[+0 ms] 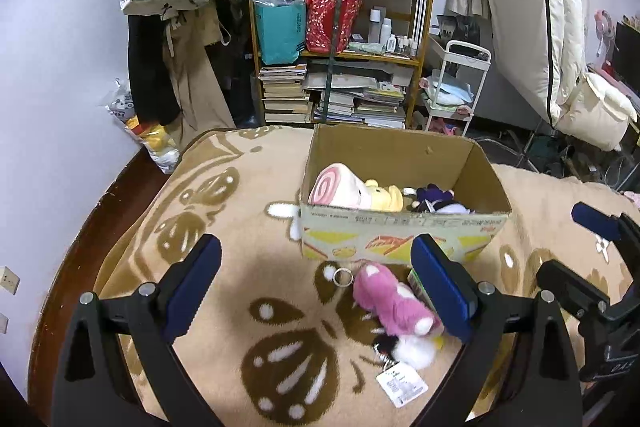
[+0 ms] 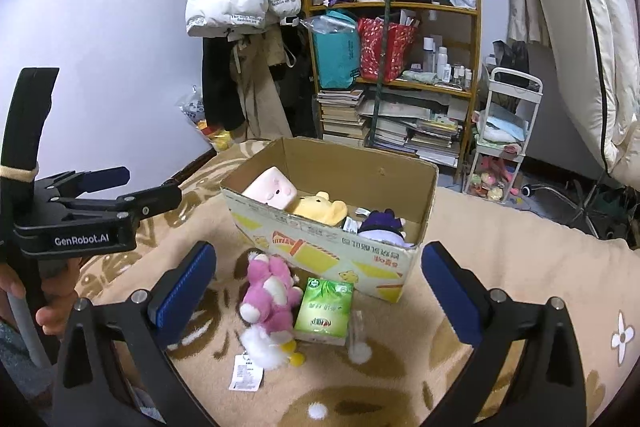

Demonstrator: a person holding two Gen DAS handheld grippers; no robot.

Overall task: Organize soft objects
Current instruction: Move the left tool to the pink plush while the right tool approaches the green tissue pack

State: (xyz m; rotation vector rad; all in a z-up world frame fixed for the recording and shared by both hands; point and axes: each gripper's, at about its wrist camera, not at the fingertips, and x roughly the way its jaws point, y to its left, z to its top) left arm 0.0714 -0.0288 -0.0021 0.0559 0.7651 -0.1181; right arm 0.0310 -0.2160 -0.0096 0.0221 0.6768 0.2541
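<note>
While three soft toys already sat inside the cardboard box [image 2: 332,255], the pink plush [image 2: 270,291] and tissue pack [image 2: 325,309] lay outside on the blanket [image 2: 500,259], just before it. Left gripper [image 1: 316,283] and right gripper [image 2: 318,291]: both wide, empty. Task judged partly done.

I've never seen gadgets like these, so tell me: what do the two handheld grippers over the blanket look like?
Each is matte black, with two angular fingers bolted on silver screws and tipped with dark blue ribbed pads. The left gripper shows its body in the right wrist view, with white "GenRobot.AI" lettering, a tan band round its upright black handle and a bare hand below. The right gripper looks identical.
</note>
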